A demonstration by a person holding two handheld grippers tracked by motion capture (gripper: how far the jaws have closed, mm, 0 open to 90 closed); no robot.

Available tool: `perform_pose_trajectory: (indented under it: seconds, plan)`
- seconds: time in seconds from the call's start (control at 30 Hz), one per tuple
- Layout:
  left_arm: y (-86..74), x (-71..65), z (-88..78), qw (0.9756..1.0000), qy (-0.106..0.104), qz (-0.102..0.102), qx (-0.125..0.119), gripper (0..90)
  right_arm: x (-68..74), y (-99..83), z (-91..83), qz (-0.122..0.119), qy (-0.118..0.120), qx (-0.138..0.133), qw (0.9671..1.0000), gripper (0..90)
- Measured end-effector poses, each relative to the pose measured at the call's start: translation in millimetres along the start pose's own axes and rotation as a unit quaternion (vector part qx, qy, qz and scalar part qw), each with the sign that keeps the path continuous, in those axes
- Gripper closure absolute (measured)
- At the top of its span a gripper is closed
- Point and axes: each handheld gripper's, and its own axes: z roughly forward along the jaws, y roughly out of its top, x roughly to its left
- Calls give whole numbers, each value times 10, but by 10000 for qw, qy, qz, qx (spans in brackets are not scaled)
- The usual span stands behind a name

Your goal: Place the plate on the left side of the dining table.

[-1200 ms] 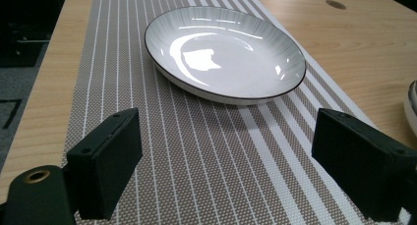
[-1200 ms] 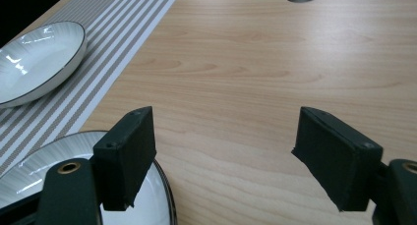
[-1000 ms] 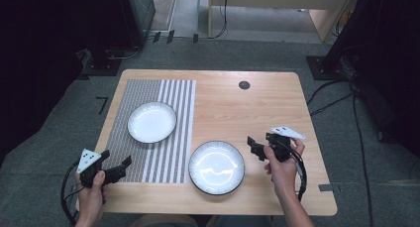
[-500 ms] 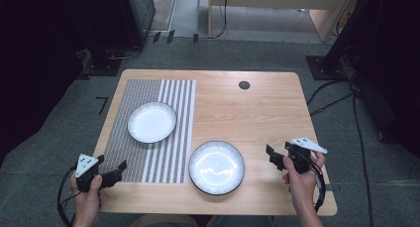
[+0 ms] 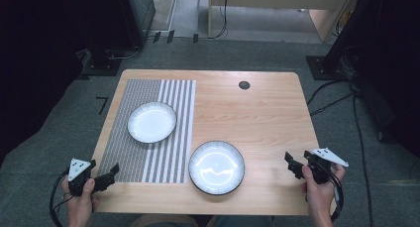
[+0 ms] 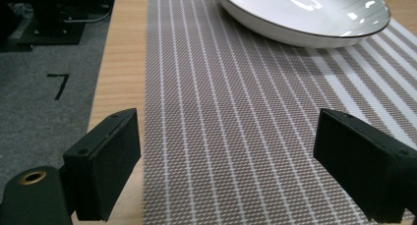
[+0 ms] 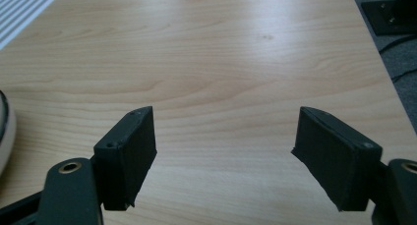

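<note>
A white plate [image 5: 152,122] rests on the striped placemat [image 5: 148,157] at the left of the table. A second white plate [image 5: 216,167] with a dark rim lies on bare wood near the front edge. My left gripper [image 5: 111,173] hovers at the table's front left corner, by the mat's near corner. Its jaws are open with nothing between them. In the left gripper view the gripper [image 6: 236,161] faces along the mat [image 6: 221,112] toward the plate [image 6: 305,11]. My right gripper [image 5: 291,163] is open at the front right, apart from the rimmed plate. In the right gripper view the gripper [image 7: 226,151] is open over bare wood.
The wooden table [image 5: 257,118] has a small black grommet [image 5: 244,85] near its far edge. Grey carpet with cables surrounds it. The rimmed plate's edge [image 7: 4,131] shows at the left of the right gripper view, and the table's right edge lies close by.
My right hand has moved right and toward the front edge, away from the rimmed plate. My left hand has drifted slightly toward the front left corner. Both stay open.
</note>
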Motion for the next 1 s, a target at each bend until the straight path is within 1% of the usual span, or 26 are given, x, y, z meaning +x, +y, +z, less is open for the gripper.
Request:
perform_pose_trajectory:
  seconds: [0.23,0.3,0.37,0.43,0.53,0.6,0.73,0.8,0.83,0.9,1.0]
  plan:
    - [-49,123,-40,9999,126,-55,20,105,-199,-137,-45,94,-182,96,9997,238]
    - [-62,154,-40,9997,222,-47,39,104,-255,-173,-60,123,-211,105,9996,238]
    - [-61,185,-45,9997,238,-55,12,104,-313,-212,-69,163,-243,126,9995,239]
    - [-62,195,-48,9995,307,-9,8,104,-375,-253,-71,183,-294,132,9993,239]
    - [-66,207,-55,9996,293,0,14,103,-442,-308,-84,236,-363,184,9989,239]
    - [-70,207,-53,9997,258,12,16,103,-474,-335,-96,222,-418,206,9987,239]
    - [-79,206,-37,9997,215,65,74,103,-493,-380,-112,148,-489,270,9983,237]
    - [-80,205,-21,9994,270,94,174,101,-487,-406,-101,135,-491,339,9981,229]
    - [-82,202,-14,9994,266,107,186,101,-473,-417,-98,128,-488,308,9983,228]
    - [-89,188,-2,9992,265,172,231,101,-436,-422,-90,19,-485,335,9983,216]
    - [-89,176,13,9989,253,228,327,101,-411,-430,-86,-54,-518,350,9980,212]
